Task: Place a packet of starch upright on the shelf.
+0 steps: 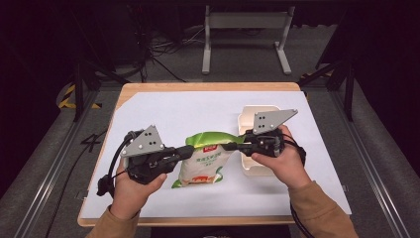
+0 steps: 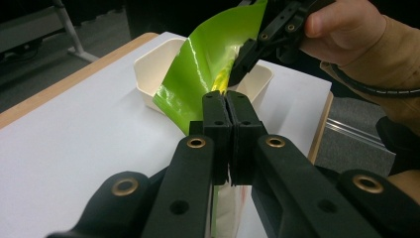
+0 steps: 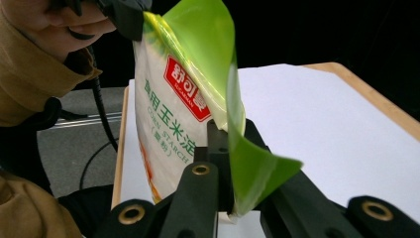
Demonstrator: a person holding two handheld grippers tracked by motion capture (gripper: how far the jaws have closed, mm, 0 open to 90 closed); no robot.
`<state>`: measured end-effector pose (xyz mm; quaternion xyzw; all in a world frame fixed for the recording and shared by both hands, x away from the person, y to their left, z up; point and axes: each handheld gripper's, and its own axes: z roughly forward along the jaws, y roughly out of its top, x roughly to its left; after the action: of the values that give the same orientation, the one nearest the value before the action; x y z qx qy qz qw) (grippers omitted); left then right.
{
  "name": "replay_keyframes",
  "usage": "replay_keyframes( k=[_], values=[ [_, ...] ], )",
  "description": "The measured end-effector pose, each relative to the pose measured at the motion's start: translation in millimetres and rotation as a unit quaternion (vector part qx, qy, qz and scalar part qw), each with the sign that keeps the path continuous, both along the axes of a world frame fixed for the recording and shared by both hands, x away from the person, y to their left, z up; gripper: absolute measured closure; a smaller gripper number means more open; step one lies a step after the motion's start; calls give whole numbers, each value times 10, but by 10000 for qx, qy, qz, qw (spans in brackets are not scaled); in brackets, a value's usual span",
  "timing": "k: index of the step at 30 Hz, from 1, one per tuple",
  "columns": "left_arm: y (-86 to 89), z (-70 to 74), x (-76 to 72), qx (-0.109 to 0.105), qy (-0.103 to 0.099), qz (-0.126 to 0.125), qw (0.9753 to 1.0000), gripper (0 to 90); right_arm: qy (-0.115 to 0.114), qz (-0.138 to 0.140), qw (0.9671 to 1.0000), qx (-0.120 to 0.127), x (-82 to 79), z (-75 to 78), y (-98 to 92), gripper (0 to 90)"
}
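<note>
Looking down from the high view, we've got a bag (image 1: 204, 161) of corn starch, white with a green top, standing mid-table on the white sheet (image 1: 163, 109). Left gripper (image 1: 189, 150) comes in from the left and grabs the bag's top edge, right gripper (image 1: 233, 146) grabs it from the other side. A cream tub (image 1: 250, 116) sits just right of the bag, partly under the right hand (image 1: 280, 161).

Left gripper view next: our jaws are pressed together on the bag's upper edge (image 2: 198, 74), green film sticking up past them. The other gripper (image 2: 242, 62) bites the same top edge a bit further along, tub (image 2: 153, 67) behind it.

Right gripper view: jaws are clamped on the green flap (image 3: 247, 163), which curls out over the right jaw. We can read the red label and "CORN STARCH" on the bag's white face. The left gripper (image 3: 130, 22) pinches the top at upper left.
</note>
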<state>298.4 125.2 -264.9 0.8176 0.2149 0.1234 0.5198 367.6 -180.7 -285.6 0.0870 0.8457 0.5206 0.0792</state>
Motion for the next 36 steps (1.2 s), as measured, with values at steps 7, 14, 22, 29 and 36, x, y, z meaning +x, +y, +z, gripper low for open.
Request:
replay_keyframes(
  k=[7,14,22,29,36],
  values=[
    [19,3,-2,-56,-50,35,10000,874,-284,-112,9995,-88,-60,189,7,876],
    [95,10,20,-396,4,-26,9992,768,-564,-202,9979,-245,-124,388,12,878],
    [129,-8,66,-397,42,70,9992,636,-688,-426,9965,-229,-123,527,-149,881],
    [214,-14,113,-456,82,185,9988,583,-788,-597,9948,-246,-124,619,-288,888],
    [288,-26,152,-531,170,308,9980,569,-859,-828,9924,-317,-104,676,-434,890]
  ],
)
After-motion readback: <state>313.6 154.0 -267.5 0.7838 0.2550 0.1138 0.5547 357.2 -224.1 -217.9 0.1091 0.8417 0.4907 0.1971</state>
